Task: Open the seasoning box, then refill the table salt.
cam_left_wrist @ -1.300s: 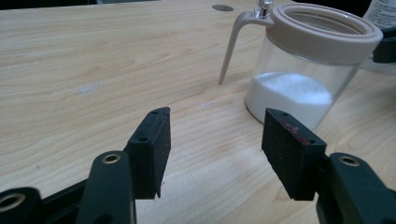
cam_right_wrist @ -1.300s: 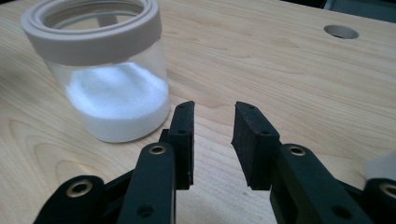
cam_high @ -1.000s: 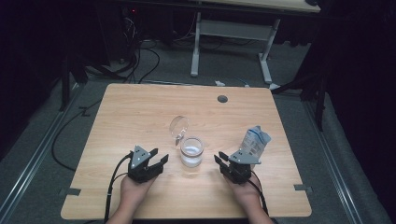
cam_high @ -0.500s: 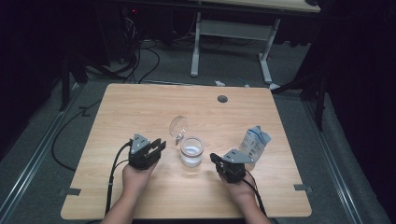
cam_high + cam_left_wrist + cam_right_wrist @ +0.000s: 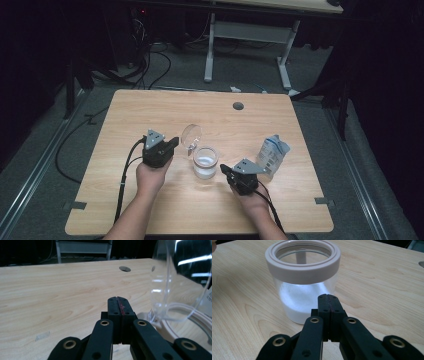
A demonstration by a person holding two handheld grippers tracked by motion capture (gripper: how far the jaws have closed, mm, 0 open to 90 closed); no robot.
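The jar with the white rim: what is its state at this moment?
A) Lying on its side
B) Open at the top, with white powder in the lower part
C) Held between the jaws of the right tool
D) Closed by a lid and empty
B: the right gripper view looks into the open rim of the jar, which stands upright with white powder at the bottom.

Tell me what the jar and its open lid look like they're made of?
The jar looks like clear glass or hard plastic: white powder shows through its shiny wall. Its rim ring seems matte, pale plastic or rubber. The hinged lid is see-through and glossy, with bright light streaks on it; glass or plastic, hard to tell.
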